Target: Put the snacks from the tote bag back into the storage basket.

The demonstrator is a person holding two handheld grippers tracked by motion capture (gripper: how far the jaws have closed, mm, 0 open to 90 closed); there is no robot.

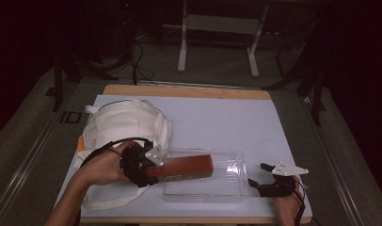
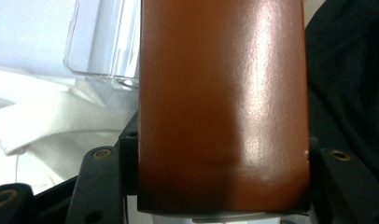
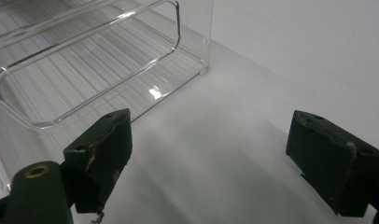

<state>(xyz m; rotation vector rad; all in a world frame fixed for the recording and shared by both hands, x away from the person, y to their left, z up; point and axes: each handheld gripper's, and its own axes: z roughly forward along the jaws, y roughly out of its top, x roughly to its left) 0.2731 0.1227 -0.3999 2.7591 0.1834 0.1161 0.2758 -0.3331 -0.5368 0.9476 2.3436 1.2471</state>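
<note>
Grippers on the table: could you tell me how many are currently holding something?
1. The left gripper, beside the white bag, is clamped on the brown box over the clear tray. The right gripper sits open beside it.

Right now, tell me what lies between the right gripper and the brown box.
In the high view, the clear plastic tray lies between them: the right gripper sits open just off its right end, and the left gripper holds the brown box over its left part.

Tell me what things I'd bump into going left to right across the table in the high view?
White cloth bag → left tool → long brown box it grips → clear plastic tray → right tool, jaws apart.
</note>
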